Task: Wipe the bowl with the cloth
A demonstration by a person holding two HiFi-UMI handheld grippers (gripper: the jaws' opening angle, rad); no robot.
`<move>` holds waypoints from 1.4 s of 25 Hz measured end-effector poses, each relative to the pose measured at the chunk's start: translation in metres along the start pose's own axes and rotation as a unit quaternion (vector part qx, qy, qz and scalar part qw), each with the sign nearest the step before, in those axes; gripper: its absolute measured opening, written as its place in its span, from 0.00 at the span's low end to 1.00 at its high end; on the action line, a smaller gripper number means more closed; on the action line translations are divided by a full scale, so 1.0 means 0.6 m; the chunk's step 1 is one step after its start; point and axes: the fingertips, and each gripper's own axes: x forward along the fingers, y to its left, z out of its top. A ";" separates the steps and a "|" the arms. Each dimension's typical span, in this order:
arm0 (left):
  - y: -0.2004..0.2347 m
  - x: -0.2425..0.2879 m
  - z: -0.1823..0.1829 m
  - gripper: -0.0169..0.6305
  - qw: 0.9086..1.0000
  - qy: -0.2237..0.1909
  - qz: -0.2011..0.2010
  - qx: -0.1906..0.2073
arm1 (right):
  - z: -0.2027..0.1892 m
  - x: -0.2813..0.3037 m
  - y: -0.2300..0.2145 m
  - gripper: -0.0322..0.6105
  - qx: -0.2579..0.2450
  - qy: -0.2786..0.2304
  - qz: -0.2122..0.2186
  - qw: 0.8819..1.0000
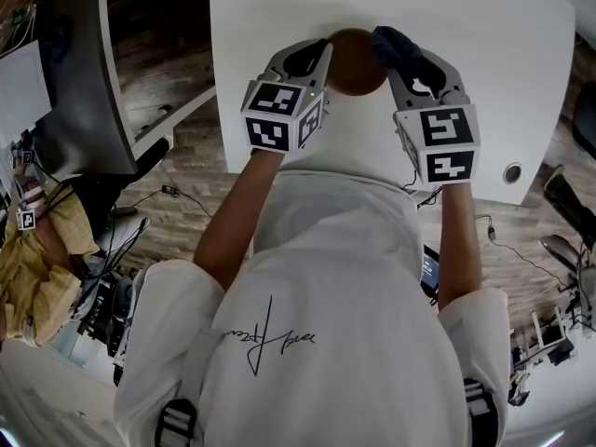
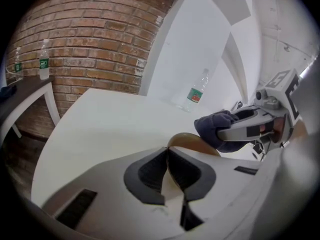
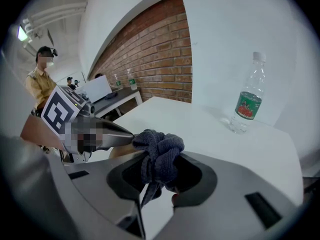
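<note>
Wiping step in hand: left gripper [image 1: 319, 52] pinching bowl [image 1: 357, 65] rim, right gripper [image 1: 407, 68] clamped on cloth [image 1: 395, 45]; next, probably sweep cloth round inside.

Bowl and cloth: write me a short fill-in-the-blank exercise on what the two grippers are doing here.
1. The left gripper is shut on the brown bowl's ____.
2. The right gripper is shut on a dark, bunched ____.
3. The plastic bottle stands ____ on the white table.
Missing words: rim; cloth; upright.
</note>
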 end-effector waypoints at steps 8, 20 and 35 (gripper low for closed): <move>0.000 0.003 0.001 0.05 1.000 0.001 -0.001 0.007 | 0.011 0.007 0.002 0.21 -0.023 0.001 0.002 1.000; 0.010 0.007 0.006 0.05 1.000 0.002 -0.003 0.007 | 0.031 0.026 0.004 0.21 -0.038 0.005 0.004 0.999; 0.016 0.007 0.002 0.05 1.000 0.003 0.001 0.004 | 0.052 0.047 0.016 0.21 -0.064 0.002 -0.002 0.998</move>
